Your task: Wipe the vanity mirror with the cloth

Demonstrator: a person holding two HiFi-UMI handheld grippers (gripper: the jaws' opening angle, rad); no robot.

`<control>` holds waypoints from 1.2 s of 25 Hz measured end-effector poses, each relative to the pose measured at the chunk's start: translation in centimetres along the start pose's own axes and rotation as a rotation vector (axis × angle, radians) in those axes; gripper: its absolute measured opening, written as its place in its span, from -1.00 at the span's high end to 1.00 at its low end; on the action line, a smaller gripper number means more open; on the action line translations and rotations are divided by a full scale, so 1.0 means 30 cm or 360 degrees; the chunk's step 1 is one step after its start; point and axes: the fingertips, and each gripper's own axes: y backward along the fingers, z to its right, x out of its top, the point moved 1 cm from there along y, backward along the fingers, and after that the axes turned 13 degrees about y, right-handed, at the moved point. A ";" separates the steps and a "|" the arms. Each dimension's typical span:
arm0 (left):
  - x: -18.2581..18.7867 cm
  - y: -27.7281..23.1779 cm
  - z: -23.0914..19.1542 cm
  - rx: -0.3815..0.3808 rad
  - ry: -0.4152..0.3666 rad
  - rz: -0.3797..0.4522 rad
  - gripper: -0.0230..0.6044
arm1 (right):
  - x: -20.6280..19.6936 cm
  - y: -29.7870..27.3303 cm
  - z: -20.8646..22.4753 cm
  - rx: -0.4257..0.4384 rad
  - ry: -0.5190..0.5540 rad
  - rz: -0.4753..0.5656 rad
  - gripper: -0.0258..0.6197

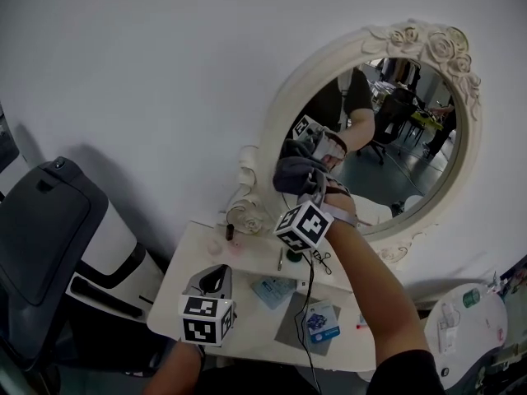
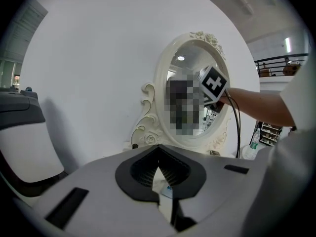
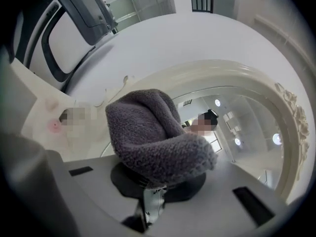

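Note:
An oval vanity mirror (image 1: 395, 138) in a cream carved frame (image 1: 278, 122) leans on the white wall. My right gripper (image 1: 317, 189) is shut on a fluffy grey cloth (image 1: 298, 175) and presses it against the lower left of the glass. In the right gripper view the cloth (image 3: 148, 132) bulges over the right gripper (image 3: 154, 184) and hides its fingertips, with the frame (image 3: 276, 112) curving behind. My left gripper (image 1: 214, 276) hovers low over the table's left end, shut and holding nothing. In its own view the left gripper (image 2: 158, 152) points at the mirror frame (image 2: 163, 83).
The white vanity table (image 1: 247, 257) carries blue packets (image 1: 321, 321), a grey mat (image 1: 290, 323) and a black cable (image 1: 303, 303). A dark chair (image 1: 41, 237) stands at the left. A white round stand (image 1: 469, 319) with small items sits at the right.

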 end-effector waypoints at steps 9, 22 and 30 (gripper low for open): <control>0.017 0.027 0.008 0.0019 -0.0030 0.0024 0.92 | -0.071 -0.056 -0.385 0.0372 -0.0091 -0.0111 0.81; 0.022 0.026 0.098 -0.0057 -0.0122 0.0012 0.92 | -0.487 0.034 -0.604 0.0616 -0.0719 -0.0534 0.81; 0.001 -0.050 0.209 -0.0179 -0.0164 -0.0031 0.92 | -0.433 0.455 -0.274 0.0155 -0.1555 0.0053 0.81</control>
